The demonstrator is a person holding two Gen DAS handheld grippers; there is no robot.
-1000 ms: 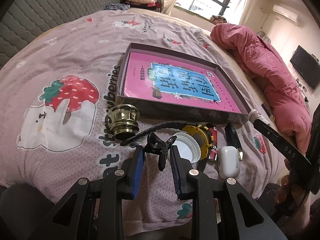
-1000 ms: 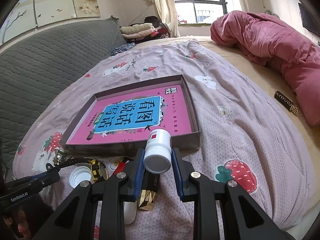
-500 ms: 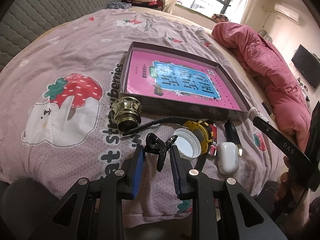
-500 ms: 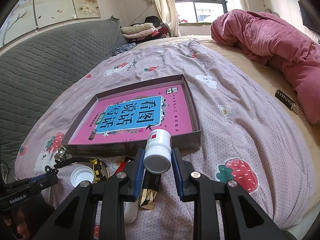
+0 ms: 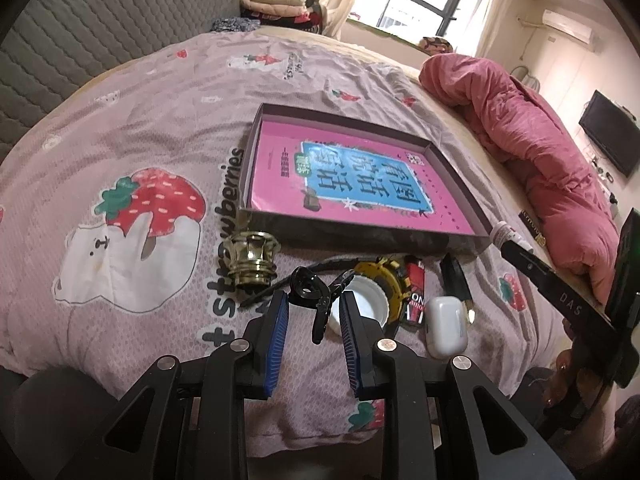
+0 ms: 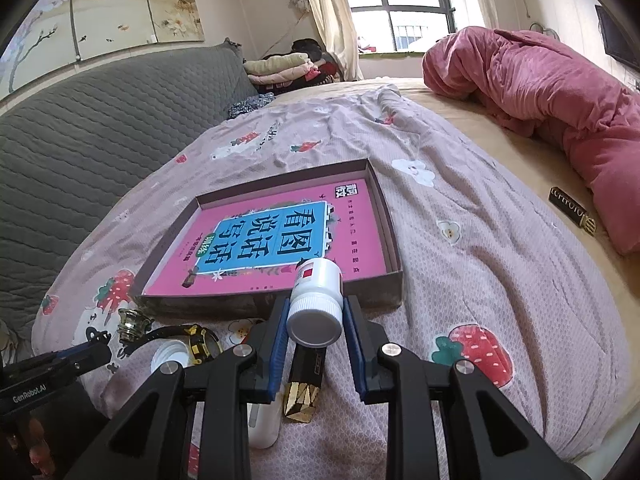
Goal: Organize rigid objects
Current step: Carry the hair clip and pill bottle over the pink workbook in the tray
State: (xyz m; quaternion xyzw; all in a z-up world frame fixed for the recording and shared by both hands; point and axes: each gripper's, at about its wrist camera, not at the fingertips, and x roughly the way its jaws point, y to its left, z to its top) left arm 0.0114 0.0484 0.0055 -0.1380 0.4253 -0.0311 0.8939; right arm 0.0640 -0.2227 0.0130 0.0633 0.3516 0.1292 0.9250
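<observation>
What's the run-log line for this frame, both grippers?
left gripper: open, straddling black key bunch | right gripper: shut on white pill bottle, near box tray | tray: no loose items

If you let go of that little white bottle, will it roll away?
Probably. The white bottle is round and held sideways in the right gripper, so it could roll. The soft quilt may stop it; it looks light.

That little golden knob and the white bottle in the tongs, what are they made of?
The golden knob looks like polished brass or brass-plated metal: it gives bright mirror-like glints. The white bottle looks like matte plastic, with a finely ridged screw cap and even, dull white walls.
</observation>
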